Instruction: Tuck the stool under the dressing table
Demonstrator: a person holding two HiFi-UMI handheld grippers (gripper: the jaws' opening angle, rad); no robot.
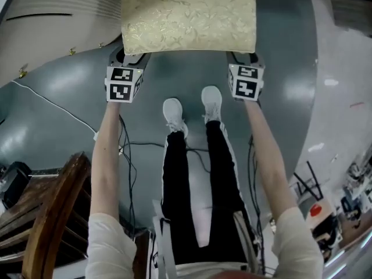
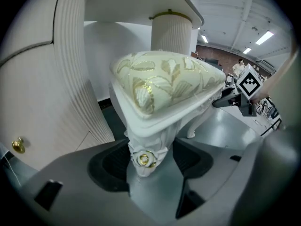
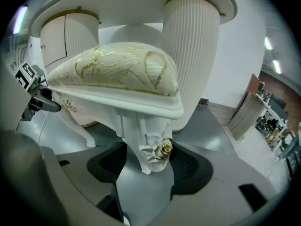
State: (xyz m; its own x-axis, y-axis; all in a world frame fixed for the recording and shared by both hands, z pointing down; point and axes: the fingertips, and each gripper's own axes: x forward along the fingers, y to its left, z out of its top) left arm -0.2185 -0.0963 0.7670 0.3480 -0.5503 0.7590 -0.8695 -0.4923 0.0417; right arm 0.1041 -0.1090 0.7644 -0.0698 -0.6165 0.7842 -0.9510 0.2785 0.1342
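- The stool (image 1: 188, 16) is seen at 12 o'clock in the head view, straight ahead of the person's shoes (image 1: 174, 112). The ribbed white dressing table (image 1: 58, 16) curves away at 10 to 11 o'clock.
- In both gripper views the table top is shown overhanging the gold-patterned cushion (image 2: 164, 81), with a fluted column (image 3: 190, 55) just behind it. The stool is judged to be at the mouth of the recess, not yet fully tucked.
- A skewed entry is the main risk. If one side is pushed harder than the other, the seat frame could be scraped against the ribbed pedestal (image 2: 70, 69) at 9 o'clock in the left gripper view.
- A slip is also possible. Each grip is taken on a carved, curving leg near its gilt rose (image 3: 166, 148), a rounded surface from which the pads could be twisted off.
- Cables (image 1: 125, 150) are strewn on the grey floor at 7 o'clock of the feet and could be caught by a step.
- The left gripper (image 2: 149, 164) is clamped on the stool's front leg on that side. Its jaws are held wide, with the dark pads set against either side of the carving.
- The right gripper (image 3: 148, 161) is likewise closed on the opposite front leg. Its jaws are spread broadly by the leg's thickness, and nothing else is touched.
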